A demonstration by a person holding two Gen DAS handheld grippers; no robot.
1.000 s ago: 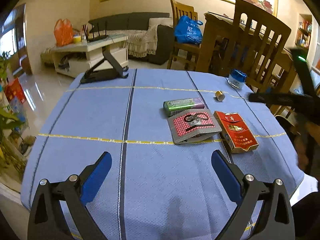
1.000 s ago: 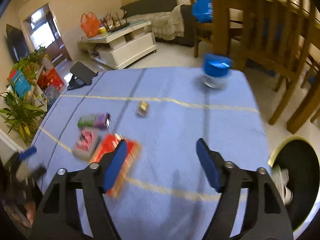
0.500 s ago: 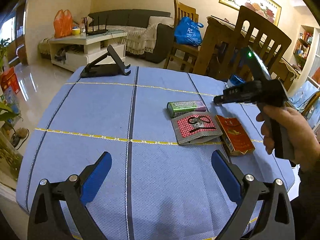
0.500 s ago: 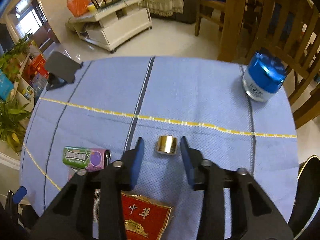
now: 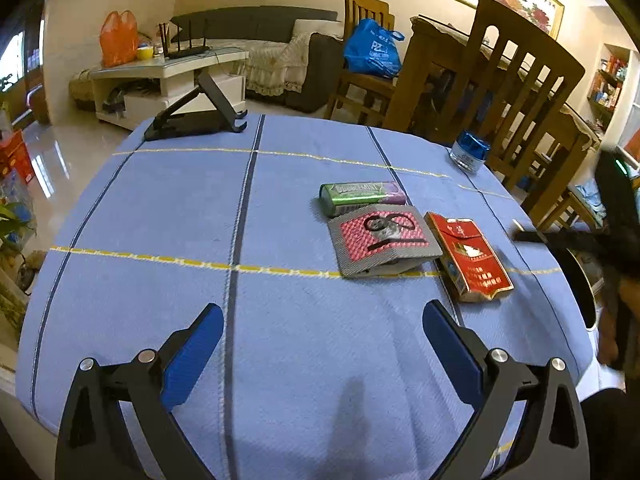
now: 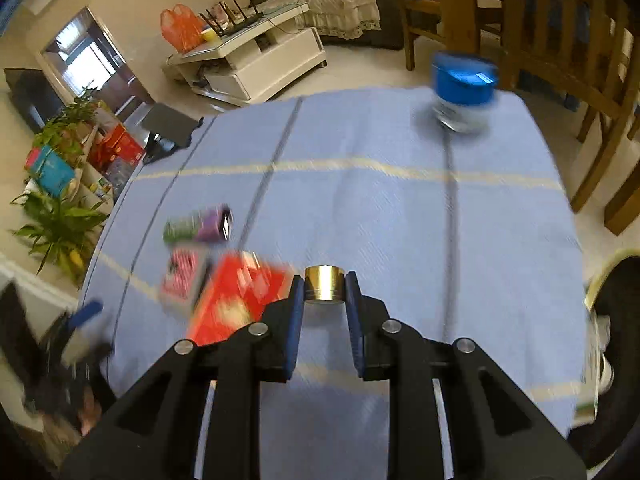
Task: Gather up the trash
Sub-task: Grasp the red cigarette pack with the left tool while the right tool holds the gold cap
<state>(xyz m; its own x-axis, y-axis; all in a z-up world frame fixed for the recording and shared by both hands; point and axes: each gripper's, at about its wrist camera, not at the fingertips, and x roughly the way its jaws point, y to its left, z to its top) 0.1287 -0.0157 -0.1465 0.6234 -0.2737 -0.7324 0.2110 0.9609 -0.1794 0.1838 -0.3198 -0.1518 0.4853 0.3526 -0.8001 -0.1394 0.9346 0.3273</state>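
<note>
Since the earlier frames the right gripper [image 6: 325, 289] has closed from a wide spread onto the small gold cap [image 6: 324, 284], which lay loose on the cloth between its fingers half a second ago and is now pinched between the blue pads above the table [image 5: 280, 340]. In the left wrist view the cap is gone from its spot near the jar, and the right gripper has drawn back to the right edge of the picture as a dark blur.

The table wears a blue cloth with yellow and dark stripes. The left gripper [image 5: 322, 344] hangs over its near part with its jaws wide and nothing between them. A black folding stand [image 5: 196, 118] sits at the far left edge. A black trash bin [image 6: 618, 320], cut off at the right border, stands beside the table; something pale shows inside it, too blurred to name.

On the cloth lie a red cigarette pack [image 5: 468, 260], just beside a grey and pink patterned packet [image 5: 382, 240], and behind that a green and purple gum box [image 5: 362, 197]. A blue-lidded glass jar [image 5: 467, 155] stands apart near the far right edge; its contents cannot be made out. The right wrist view is smeared by motion.
</note>
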